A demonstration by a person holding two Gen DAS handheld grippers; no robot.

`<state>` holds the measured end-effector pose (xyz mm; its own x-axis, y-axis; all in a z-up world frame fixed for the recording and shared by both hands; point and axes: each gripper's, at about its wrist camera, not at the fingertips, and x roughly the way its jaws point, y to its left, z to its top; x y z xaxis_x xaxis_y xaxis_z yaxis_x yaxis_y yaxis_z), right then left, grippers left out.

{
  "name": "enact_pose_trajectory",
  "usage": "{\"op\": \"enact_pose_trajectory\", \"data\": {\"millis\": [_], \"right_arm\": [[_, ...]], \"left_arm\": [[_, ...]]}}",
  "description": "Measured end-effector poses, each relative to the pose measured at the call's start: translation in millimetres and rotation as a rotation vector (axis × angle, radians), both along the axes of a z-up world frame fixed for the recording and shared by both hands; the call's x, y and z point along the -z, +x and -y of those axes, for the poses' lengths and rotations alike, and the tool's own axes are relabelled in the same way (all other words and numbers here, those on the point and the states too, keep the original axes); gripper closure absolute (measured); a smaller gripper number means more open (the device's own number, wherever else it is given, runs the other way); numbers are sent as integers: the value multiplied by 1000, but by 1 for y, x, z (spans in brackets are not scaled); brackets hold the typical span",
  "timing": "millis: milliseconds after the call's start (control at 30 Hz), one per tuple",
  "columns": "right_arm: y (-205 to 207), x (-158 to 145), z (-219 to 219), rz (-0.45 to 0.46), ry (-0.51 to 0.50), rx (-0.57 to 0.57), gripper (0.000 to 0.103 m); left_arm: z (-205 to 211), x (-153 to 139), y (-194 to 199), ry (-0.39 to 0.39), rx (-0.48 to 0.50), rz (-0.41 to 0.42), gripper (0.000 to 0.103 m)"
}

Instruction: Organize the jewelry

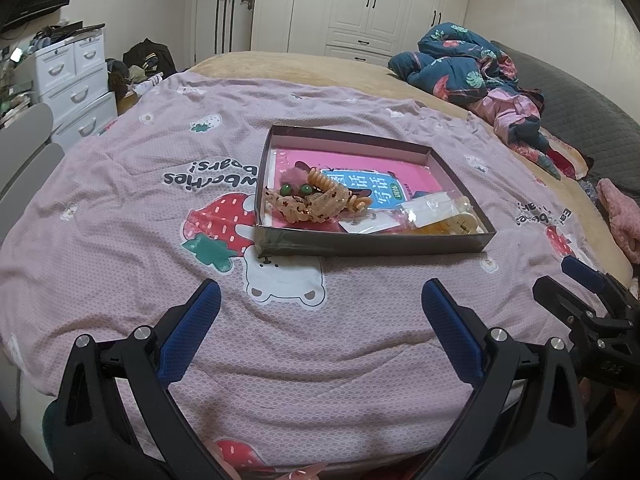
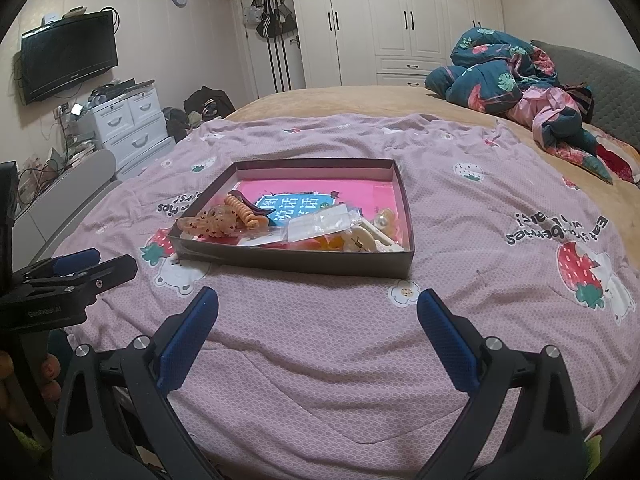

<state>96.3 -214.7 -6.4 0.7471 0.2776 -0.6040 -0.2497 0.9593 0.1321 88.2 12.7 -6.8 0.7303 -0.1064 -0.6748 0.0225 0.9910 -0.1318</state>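
Observation:
A shallow dark cardboard box (image 1: 360,245) (image 2: 304,266) lies on the pink strawberry quilt. Inside are a pink book (image 1: 360,168) (image 2: 320,194), an orange spiral hair tie (image 1: 326,184) (image 2: 242,210), speckled orange scrunchies (image 1: 304,206) (image 2: 212,220), green beads (image 1: 296,189), clear plastic bags (image 1: 432,205) (image 2: 320,220) and cream hair clips (image 1: 466,220) (image 2: 364,240). My left gripper (image 1: 320,300) is open and empty, hovering over the quilt in front of the box. My right gripper (image 2: 318,306) is open and empty, just short of the box's near wall. Each shows at the edge of the other's view.
The quilt (image 1: 120,240) (image 2: 500,320) covers the near part of a bed. A bundled floral duvet (image 1: 472,64) (image 2: 512,76) lies far right. White drawers (image 1: 76,76) (image 2: 128,120) and a wall TV (image 2: 68,56) are at left, wardrobes (image 2: 400,12) behind.

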Motion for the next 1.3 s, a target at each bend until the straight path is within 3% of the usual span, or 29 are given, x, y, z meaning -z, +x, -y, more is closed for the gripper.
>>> {"op": "enact_pose_trajectory", "data": {"millis": [1300], "right_arm": [[-1, -3, -2, 5, -7, 1, 4]], "left_arm": [[-2, 1, 2, 16, 1, -5, 9]]}}
